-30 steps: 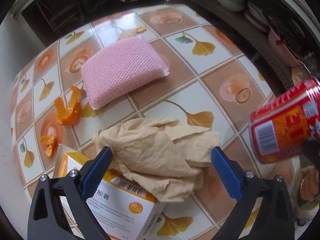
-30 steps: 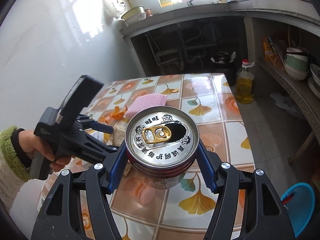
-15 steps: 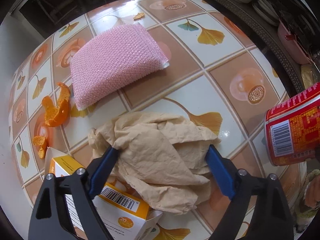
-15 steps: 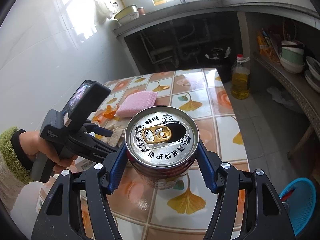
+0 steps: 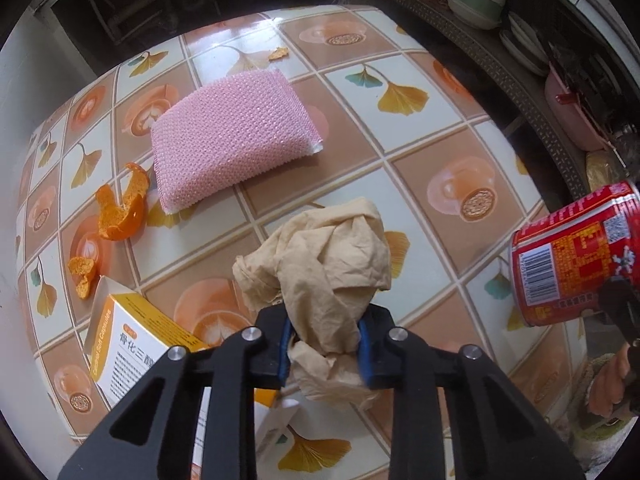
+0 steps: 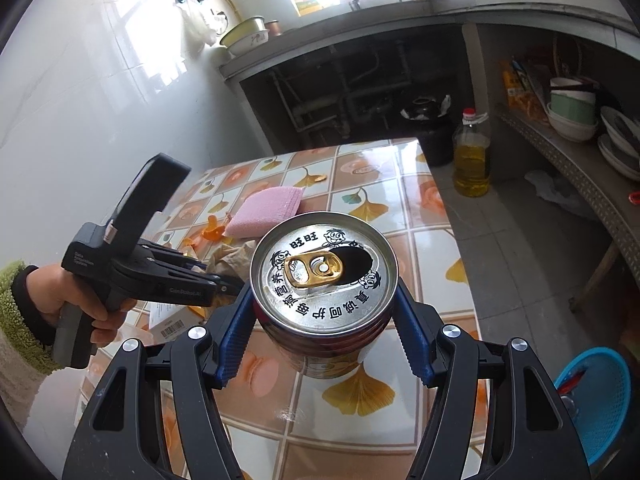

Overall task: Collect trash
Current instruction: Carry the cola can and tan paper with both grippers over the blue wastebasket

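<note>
Now left hand-held gripper (image 5: 325,345) closing w/ crumpled tissue (image 5: 320,272) between pads, right hand-held gripper (image 6: 323,330) clamped on red can (image 6: 323,280)

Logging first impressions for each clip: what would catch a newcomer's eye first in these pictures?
The opened red can, clamped in the right gripper above the tiled table, fills the right wrist view. Next, the crumpled beige paper, bunched between the closing jaws of the left gripper, with the pink sponge behind it.

Box (image 5: 132,344) partly hidden behind left tongs; blue basket (image 6: 596,396) cut by frame edge.
</note>
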`<state>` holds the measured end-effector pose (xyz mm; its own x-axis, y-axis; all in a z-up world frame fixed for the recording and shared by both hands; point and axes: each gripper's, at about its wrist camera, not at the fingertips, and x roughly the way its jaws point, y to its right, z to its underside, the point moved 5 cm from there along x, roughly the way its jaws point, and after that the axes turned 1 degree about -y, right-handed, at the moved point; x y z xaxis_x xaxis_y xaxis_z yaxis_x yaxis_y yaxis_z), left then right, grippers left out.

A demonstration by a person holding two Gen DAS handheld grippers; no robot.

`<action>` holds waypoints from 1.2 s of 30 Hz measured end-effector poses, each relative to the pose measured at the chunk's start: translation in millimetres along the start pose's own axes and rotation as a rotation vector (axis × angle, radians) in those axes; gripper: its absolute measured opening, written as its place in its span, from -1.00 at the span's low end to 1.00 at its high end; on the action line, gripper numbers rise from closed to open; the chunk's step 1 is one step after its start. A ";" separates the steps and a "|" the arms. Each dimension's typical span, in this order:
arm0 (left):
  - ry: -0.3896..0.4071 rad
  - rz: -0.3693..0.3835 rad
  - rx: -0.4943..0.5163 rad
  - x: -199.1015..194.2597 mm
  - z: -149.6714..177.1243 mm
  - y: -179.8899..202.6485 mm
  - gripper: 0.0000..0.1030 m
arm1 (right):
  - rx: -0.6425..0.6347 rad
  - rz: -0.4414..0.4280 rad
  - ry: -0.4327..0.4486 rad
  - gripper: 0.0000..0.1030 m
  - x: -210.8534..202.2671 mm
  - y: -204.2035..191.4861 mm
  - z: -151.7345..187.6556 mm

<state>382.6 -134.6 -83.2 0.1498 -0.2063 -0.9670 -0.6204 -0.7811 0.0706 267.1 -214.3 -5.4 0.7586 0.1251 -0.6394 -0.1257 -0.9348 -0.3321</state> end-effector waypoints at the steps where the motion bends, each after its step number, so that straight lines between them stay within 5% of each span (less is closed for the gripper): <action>1: 0.006 0.006 -0.002 -2.4 -0.1 1.5 -0.56 | 0.003 0.002 0.003 0.20 -3.7 1.0 0.1; 9: 0.079 0.106 0.011 -37.6 9.6 37.2 -0.57 | 0.020 0.017 0.037 0.20 -35.1 15.5 -1.8; 16: 0.129 0.251 0.070 -55.1 11.0 106.4 -0.57 | 0.070 0.065 0.070 0.20 -73.6 40.8 9.6; 26: 0.046 0.408 0.268 -29.1 -10.4 264.6 -0.57 | 0.247 0.295 0.128 0.20 -144.2 149.3 54.1; 32: -0.094 0.487 0.327 23.9 -19.3 360.4 -0.56 | 0.404 0.494 0.087 0.20 -172.7 238.6 108.4; 36: -0.221 0.483 0.321 78.6 -25.8 414.2 -0.56 | 0.517 0.553 0.032 0.20 -171.3 282.9 148.9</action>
<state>157.2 -489.5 -123.6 -0.3478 -0.3383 -0.8744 -0.7840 -0.4065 0.4692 6.5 -450.7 -93.1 0.5151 -0.3337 -0.7895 -0.7710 -0.5829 -0.2566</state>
